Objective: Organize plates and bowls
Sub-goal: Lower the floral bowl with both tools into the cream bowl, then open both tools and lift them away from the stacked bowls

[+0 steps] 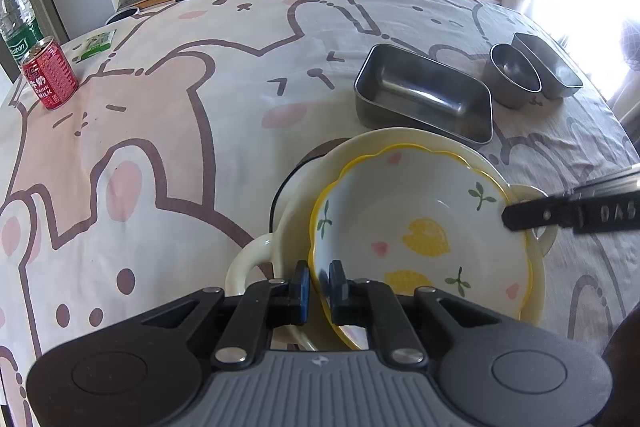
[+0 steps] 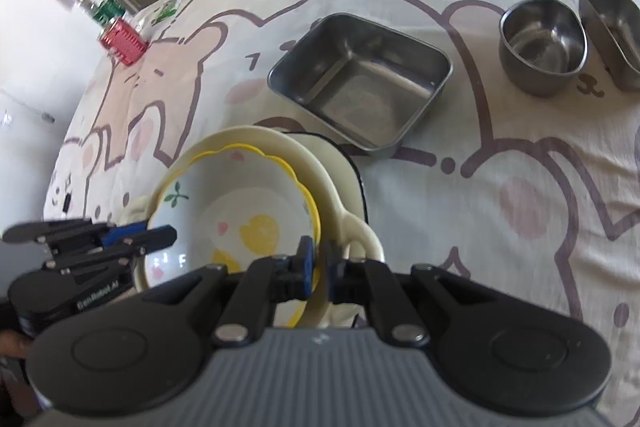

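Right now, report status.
Left gripper and right gripper both shut on yellow-rimmed bowl, opposite rims. Bowl nested in cream handled dish. Steel tray just beyond.

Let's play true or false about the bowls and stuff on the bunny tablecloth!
1. The lemon bowl sits inside the cream bowl with handles. True.
2. The left tool is wide open. False: it is shut on the lemon bowl's rim.
3. The square metal tray is full of food. False: it is empty.
4. The red can stands upright. True.
5. The right tool pinches the lemon bowl's rim too. True.
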